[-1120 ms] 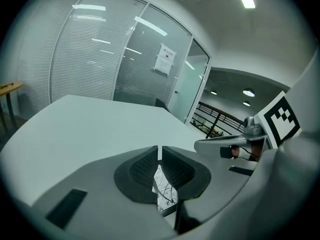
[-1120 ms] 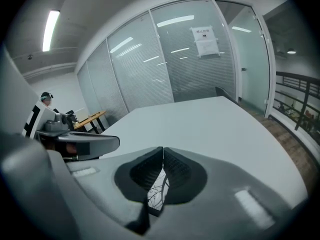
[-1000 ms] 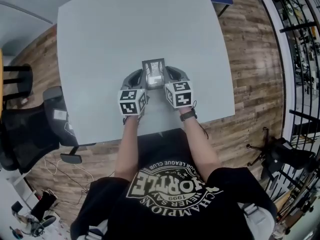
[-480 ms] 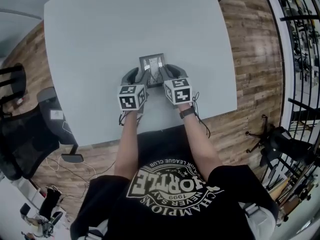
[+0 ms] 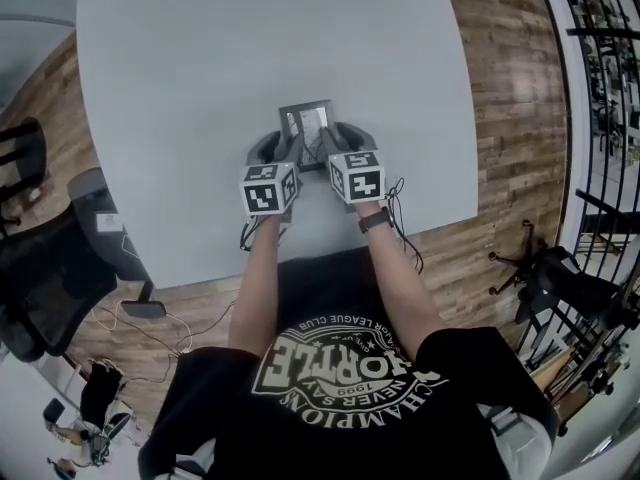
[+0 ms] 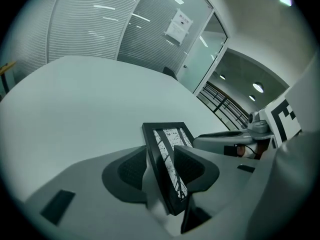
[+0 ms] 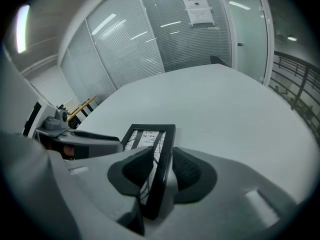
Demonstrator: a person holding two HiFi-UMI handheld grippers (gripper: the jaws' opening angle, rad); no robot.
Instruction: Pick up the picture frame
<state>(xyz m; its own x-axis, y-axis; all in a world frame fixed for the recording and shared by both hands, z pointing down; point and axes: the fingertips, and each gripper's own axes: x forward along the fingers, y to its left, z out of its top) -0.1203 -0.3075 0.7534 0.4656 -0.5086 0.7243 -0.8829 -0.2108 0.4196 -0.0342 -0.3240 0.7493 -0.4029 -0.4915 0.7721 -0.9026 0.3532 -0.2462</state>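
Note:
A small black picture frame (image 5: 308, 120) with a black-and-white print sits at the near middle of the grey table (image 5: 180, 58), between both grippers. My left gripper (image 5: 284, 152) has the frame's left edge (image 6: 167, 156) between its jaws; a gap shows beside the left pad (image 6: 131, 170). My right gripper (image 5: 334, 144) straddles the right edge (image 7: 156, 156), with a gap at the right pad (image 7: 186, 170). Both pairs of jaws have just been opening and stand open, the frame still between them. I cannot tell whether the frame lies flat.
A black office chair (image 5: 45, 278) stands left of the table, with cables (image 5: 150, 328) on the wooden floor. Metal racks (image 5: 600, 58) line the right side. The table's near edge (image 5: 330, 243) runs just behind my hands. Glass partition walls (image 7: 165, 39) stand beyond the table.
Both grippers have sunk toward the table with the frame. Their jaws, earlier closed on its side edges, now stand apart from it.

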